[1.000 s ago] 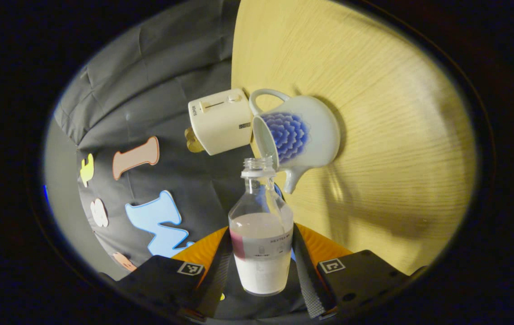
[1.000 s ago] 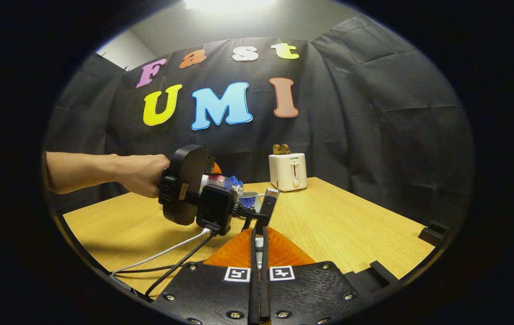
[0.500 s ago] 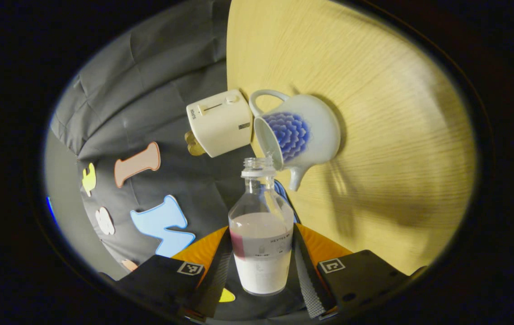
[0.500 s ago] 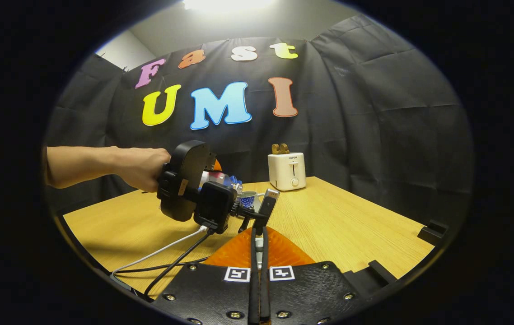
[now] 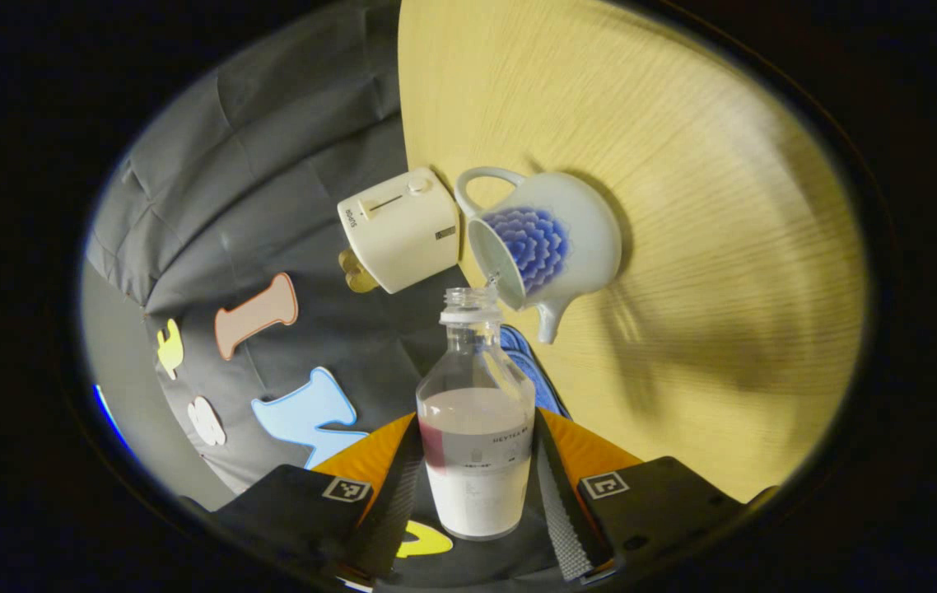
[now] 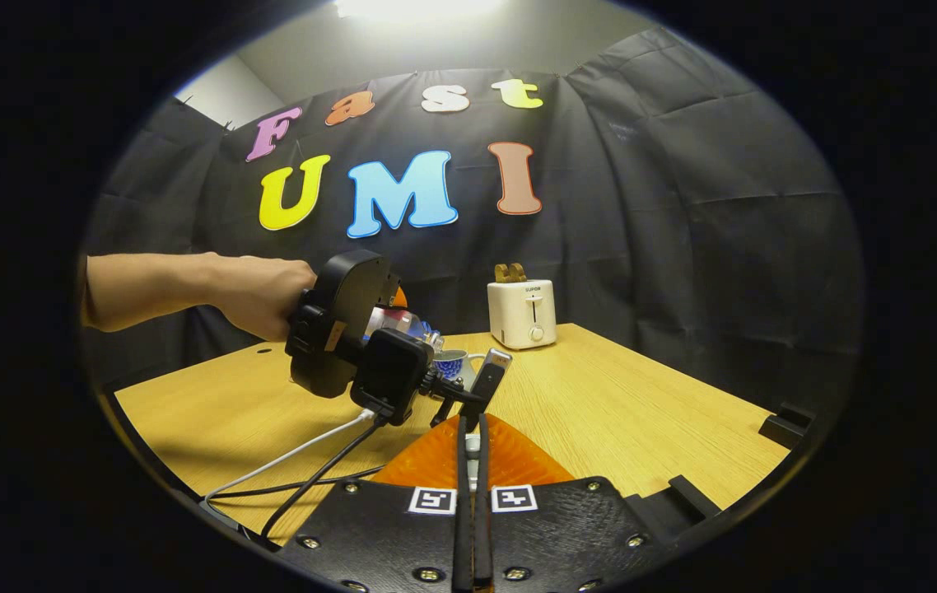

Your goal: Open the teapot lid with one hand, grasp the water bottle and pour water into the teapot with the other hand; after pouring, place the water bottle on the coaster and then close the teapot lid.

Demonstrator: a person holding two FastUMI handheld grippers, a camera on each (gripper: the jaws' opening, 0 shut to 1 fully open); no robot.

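Observation:
My left gripper (image 5: 477, 428) is shut on a clear water bottle (image 5: 477, 436), uncapped and about half full. The bottle lies tipped over, its mouth at the open top of the white teapot (image 5: 551, 243) with a blue flower pattern, and a thin trickle runs in. A blue coaster (image 5: 530, 366) shows just behind the bottle. In the right gripper view a hand holds the left gripper (image 6: 345, 338) and bottle (image 6: 403, 323) over the teapot (image 6: 454, 362). My right gripper (image 6: 471, 424) is shut near the table's front, with a sliver of white, the teapot lid (image 6: 473, 445), pinched between its fingers.
A cream toaster (image 6: 522, 313) stands at the far edge of the wooden table (image 6: 641, 412), right behind the teapot. Cables (image 6: 312, 461) trail from the left gripper across the table's near left part. The black cloth wall closes the back.
The left gripper has risen slightly and tipped the bottle further toward the teapot's opening; more of the coaster now shows. The right gripper has stayed put.

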